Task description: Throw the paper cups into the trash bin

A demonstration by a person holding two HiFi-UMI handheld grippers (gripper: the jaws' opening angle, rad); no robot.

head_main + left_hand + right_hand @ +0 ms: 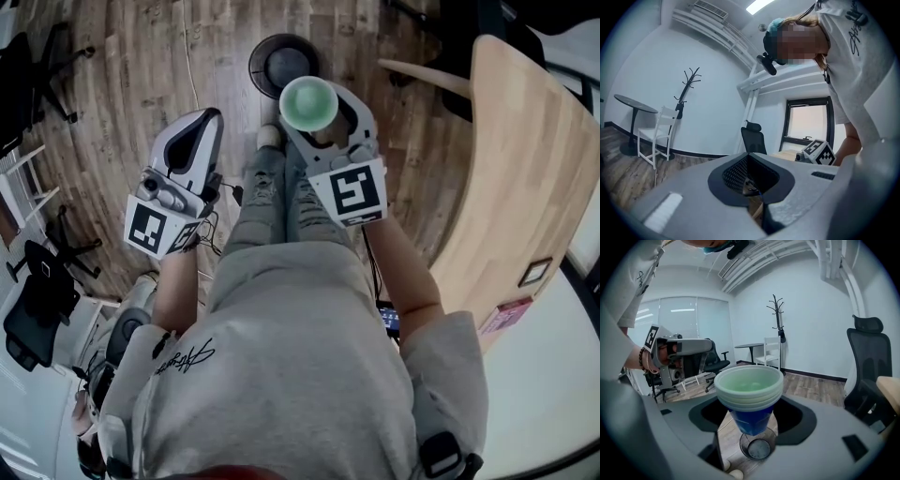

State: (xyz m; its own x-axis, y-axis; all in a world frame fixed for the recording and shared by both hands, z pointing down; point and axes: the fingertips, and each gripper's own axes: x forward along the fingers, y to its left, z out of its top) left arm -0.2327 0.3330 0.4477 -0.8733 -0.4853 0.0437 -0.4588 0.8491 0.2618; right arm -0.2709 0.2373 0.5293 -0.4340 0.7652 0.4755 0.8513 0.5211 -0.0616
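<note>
Paper cups, a nested stack, are held above the floor. At left, the left gripper is seen empty, its jaws closed together. Right of it, the stack is clamped in the right gripper, upright, mouth up, long axis vertical, base toward the trash bin. The stack should be centred over the bin before release.
</note>
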